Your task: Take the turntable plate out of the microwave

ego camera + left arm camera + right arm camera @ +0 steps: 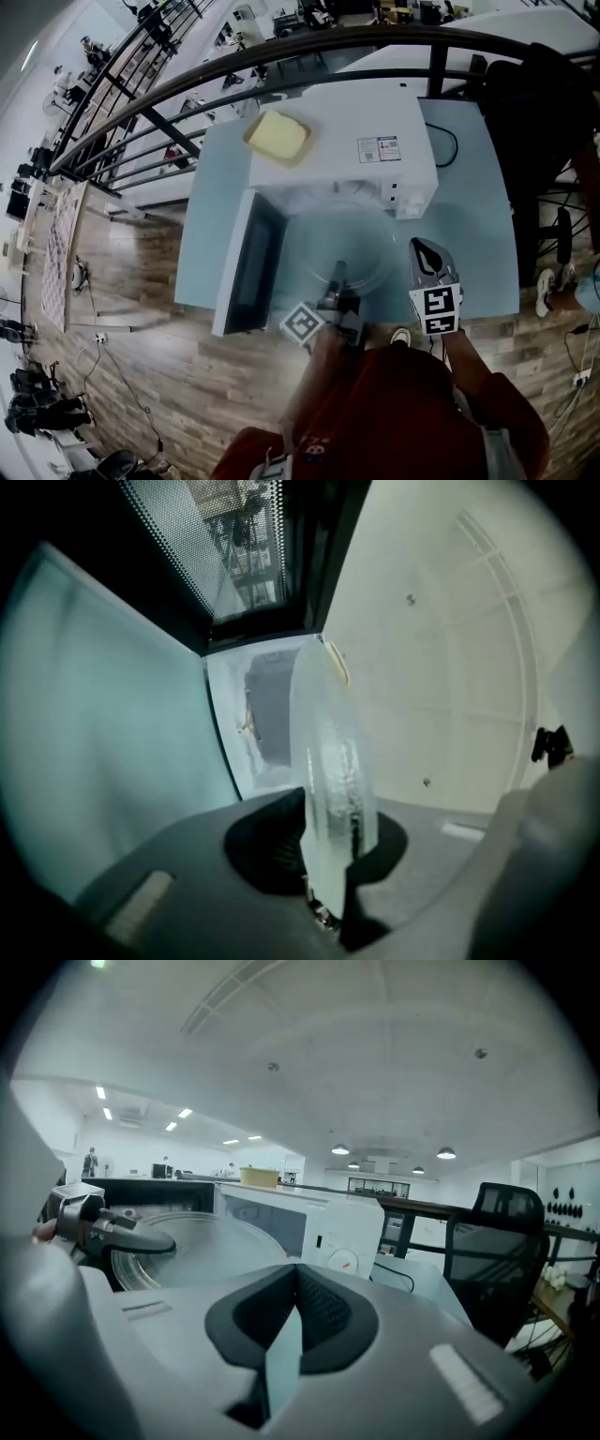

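Faint see-through turntable plate (361,234) in left tongs (337,275)

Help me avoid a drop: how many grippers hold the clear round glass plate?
1. The left gripper clamps the clear round glass plate at its near rim; the right gripper, shut, is beside it.

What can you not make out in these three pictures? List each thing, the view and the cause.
Cavity of the microwave: head view, hidden under its own top.
Print on the label: head view, too small.
Yellow item on the microwave: head view, too blurred to identify.
Left rim of the turntable plate: right gripper view, covered by the left gripper.
Face of the plate: left gripper view, seen edge-on only.
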Motion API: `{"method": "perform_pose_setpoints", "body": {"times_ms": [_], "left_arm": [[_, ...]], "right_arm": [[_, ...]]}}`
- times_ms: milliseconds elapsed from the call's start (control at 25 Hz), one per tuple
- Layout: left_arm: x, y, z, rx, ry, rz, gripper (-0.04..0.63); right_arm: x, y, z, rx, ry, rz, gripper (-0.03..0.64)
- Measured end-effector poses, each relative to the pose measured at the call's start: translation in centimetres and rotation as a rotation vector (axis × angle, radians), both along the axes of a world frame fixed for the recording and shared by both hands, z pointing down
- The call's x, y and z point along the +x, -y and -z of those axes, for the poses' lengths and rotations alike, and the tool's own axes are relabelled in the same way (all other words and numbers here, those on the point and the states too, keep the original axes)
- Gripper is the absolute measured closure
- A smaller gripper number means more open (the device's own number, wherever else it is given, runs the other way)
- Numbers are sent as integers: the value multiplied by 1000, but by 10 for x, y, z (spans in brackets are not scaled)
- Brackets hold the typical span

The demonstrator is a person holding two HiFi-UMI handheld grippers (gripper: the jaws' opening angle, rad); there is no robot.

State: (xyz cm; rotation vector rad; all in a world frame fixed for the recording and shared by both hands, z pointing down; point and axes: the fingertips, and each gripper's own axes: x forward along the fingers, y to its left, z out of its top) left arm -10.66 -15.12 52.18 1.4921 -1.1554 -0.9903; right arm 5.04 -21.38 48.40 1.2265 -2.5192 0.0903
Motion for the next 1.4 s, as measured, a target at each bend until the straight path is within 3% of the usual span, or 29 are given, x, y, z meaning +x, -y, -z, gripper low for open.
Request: {"method": "perform_pose_setpoints", "body": {"times_ms": [280, 400, 720, 1400], "left_arm": [[-2, -12, 16, 25, -5, 36, 557], [-4, -17, 21, 29, 9, 46, 557], [-4, -22, 43, 79, -60, 57, 557], [-10, -27, 54, 117, -80, 52, 557]], "right_arm": [[6, 0, 44, 131, 178, 1, 618], [3, -1, 42, 133, 178, 7, 618], [-1, -2, 43, 128, 183, 19, 618], [-7, -8, 47, 132, 174, 22, 618]]}}
